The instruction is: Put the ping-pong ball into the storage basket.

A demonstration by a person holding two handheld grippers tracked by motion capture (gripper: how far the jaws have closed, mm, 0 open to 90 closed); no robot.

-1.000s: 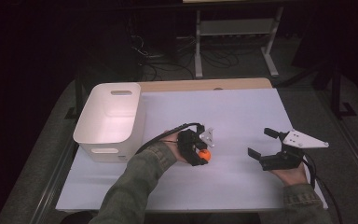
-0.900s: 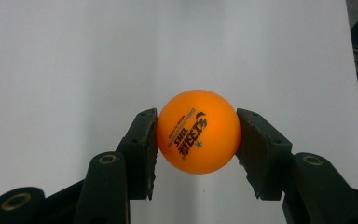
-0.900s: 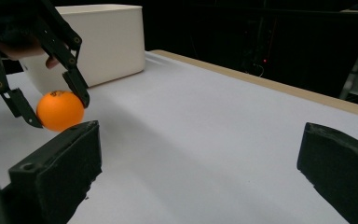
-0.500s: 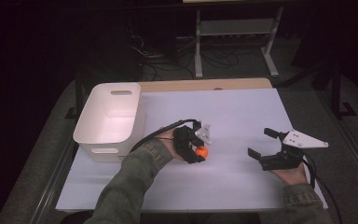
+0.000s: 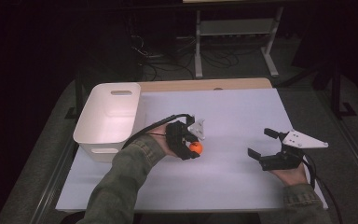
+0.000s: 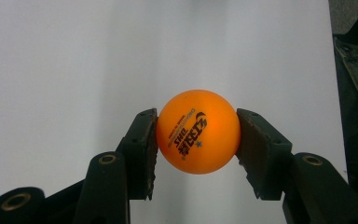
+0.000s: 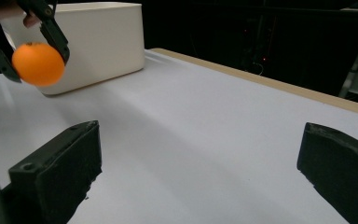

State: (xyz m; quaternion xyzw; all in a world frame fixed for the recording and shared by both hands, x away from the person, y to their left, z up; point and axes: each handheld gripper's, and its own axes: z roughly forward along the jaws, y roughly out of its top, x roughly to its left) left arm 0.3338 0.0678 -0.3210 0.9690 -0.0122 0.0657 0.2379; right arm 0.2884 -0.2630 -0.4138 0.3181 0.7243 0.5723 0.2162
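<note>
A bench (image 5: 233, 116) with a plain white top carries the scene, and a strip of bare light wood (image 5: 205, 84) runs along its far edge. A white plastic tub (image 5: 108, 116) with a slot handle in its far wall stands directly on the bench at its left side, its near end close to the left edge. From the tub rightward the white surface lies bare, under dim light with dark floor around it
</note>
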